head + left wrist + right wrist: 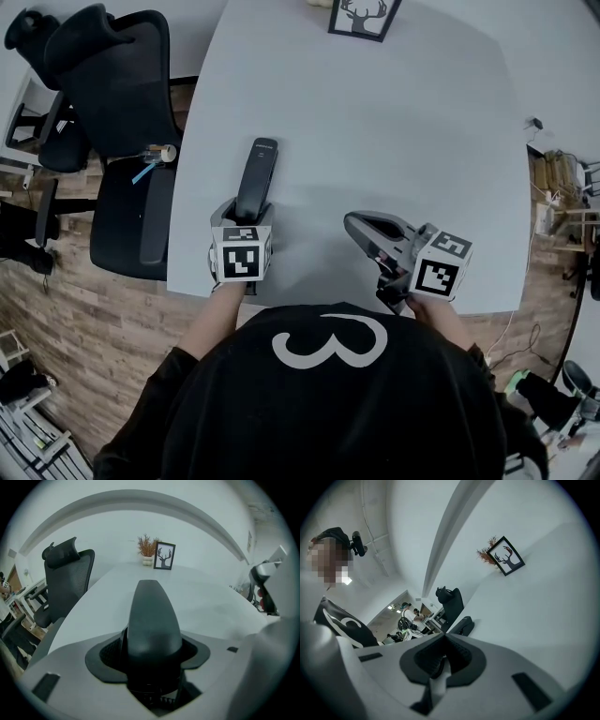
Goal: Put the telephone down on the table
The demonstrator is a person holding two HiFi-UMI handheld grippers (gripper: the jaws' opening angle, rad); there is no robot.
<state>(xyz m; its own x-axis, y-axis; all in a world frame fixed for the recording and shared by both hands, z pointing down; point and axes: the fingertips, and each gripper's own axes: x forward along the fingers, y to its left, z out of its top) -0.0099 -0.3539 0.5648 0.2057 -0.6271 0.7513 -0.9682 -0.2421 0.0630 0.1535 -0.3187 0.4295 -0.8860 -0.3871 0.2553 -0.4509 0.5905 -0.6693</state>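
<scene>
A black telephone handset (258, 173) sticks out forward from my left gripper (246, 214), low over the white table (394, 122) near its front left part. The jaws are shut on its near end. In the left gripper view the telephone (152, 616) fills the gap between the dark pads (105, 656). Whether its far tip touches the table I cannot tell. My right gripper (349, 223) hovers over the table's front right, its jaws together with nothing between them. From the right gripper (443, 641) view, the telephone (462, 626) shows just past the fingertips.
A framed deer picture (364, 17) stands at the table's far edge, beside a small dried plant (146, 548). A black office chair (127, 112) sits at the table's left side. Cables and clutter (553, 178) lie off the right edge. People (410, 618) are far in the background.
</scene>
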